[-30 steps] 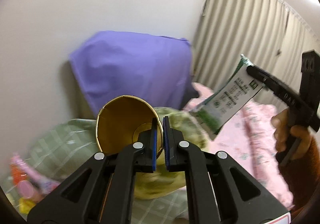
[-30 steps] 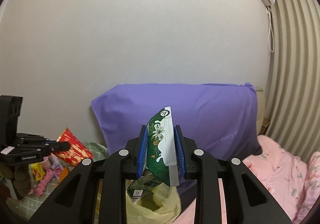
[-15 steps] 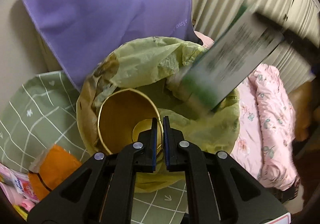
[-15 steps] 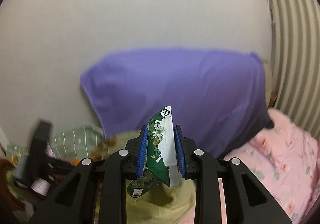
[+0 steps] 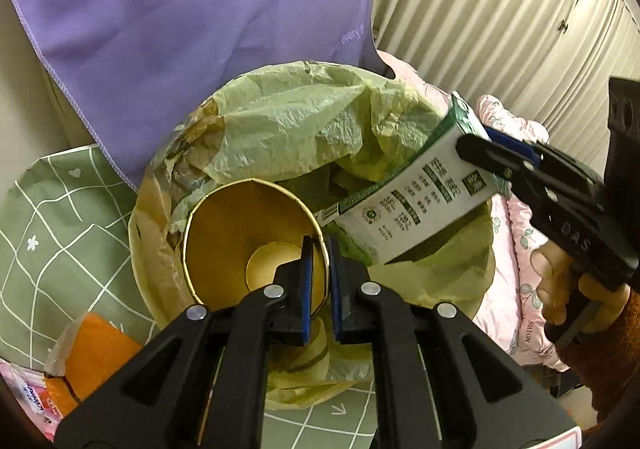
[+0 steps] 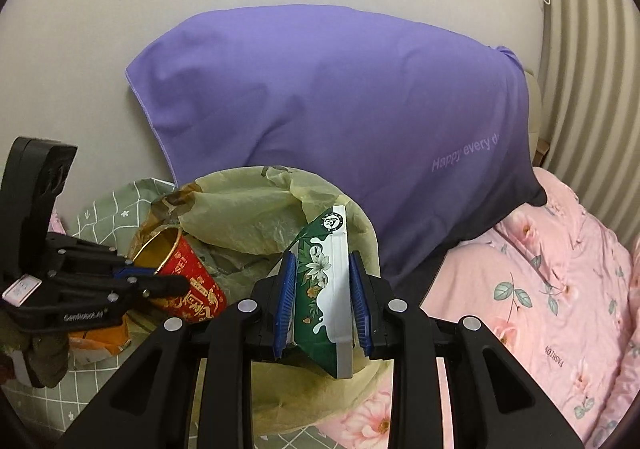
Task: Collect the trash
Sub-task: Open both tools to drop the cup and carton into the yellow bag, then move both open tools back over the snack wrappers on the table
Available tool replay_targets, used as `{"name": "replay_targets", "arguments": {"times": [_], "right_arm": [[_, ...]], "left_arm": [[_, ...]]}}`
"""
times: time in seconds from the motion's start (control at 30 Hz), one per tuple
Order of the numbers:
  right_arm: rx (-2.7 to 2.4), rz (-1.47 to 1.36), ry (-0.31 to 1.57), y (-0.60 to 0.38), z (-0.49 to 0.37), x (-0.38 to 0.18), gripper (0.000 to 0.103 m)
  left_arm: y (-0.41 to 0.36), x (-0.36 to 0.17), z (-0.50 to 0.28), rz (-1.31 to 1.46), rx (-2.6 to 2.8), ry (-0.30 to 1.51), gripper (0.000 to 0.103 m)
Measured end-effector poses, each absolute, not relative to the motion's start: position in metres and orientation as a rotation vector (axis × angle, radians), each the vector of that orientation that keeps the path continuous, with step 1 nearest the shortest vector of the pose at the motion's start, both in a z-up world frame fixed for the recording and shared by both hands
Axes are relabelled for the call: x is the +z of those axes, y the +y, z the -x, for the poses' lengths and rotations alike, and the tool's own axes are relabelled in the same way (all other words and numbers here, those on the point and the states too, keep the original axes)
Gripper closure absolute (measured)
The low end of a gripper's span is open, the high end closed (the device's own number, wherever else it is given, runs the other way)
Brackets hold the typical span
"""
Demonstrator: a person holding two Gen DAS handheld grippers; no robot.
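A purple cloth [image 6: 332,109] drapes something hidden behind the yellow-lined bin [image 5: 304,129]. Above the bin's mouth, the right gripper [image 6: 322,299] fingers pinch a green-and-white carton [image 6: 324,289], its lower end out of sight, and the left gripper [image 5: 319,281] fingers clamp a cup [image 5: 240,241] rim.

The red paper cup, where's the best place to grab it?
Probably the rim wall, as the left gripper does now: one finger inside the red paper cup's open mouth, one outside, coming from the mouth end. The wall is thin; the body looks wide.
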State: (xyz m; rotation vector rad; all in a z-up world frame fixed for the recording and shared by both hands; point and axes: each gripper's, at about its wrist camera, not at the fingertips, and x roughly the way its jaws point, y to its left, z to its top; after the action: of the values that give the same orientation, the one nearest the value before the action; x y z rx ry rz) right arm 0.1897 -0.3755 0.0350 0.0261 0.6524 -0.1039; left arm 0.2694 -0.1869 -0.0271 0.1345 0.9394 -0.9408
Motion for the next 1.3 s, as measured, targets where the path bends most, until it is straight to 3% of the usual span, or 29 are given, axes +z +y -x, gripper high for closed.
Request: {"name": "replay_targets", "arguments": {"times": [0.4,0.5,0.63,0.83,1.07,1.13,1.3], "right_arm": [[-0.067,-0.013,0.661,-0.362,-0.186,0.04,0.076],[-0.066,-0.057,0.657,-0.369,-0.185,0.039,0.076],[-0.061,-0.097,0.648,-0.377,-0.184,0.04,0.062],[-0.053,-0.075,0.618,-0.37,-0.179,0.048,0.061],[0.029,-0.075,0.585,-0.339,-0.169,0.054,0.06],[0.067,-0.072,0.57,-0.323,-0.165,0.051,0.051],[0.221,-0.061,0.61,-0.285,-0.166,0.037,0.051]], "left_arm": [[-0.16,-0.011,-0.272,-0.049,-0.923,0.937,0.093],[-0.157,-0.008,-0.269,-0.028,-0.924,0.931,0.08],[-0.155,0.006,-0.257,-0.016,-0.909,0.897,0.064],[-0.133,0.022,-0.238,0.004,-0.827,0.811,0.054],[-0.066,0.02,-0.203,0.036,-0.571,0.704,0.053],[-0.036,0.013,-0.19,0.06,-0.484,0.695,0.053],[0.047,-0.013,-0.153,0.142,-0.239,0.726,0.053]]}}
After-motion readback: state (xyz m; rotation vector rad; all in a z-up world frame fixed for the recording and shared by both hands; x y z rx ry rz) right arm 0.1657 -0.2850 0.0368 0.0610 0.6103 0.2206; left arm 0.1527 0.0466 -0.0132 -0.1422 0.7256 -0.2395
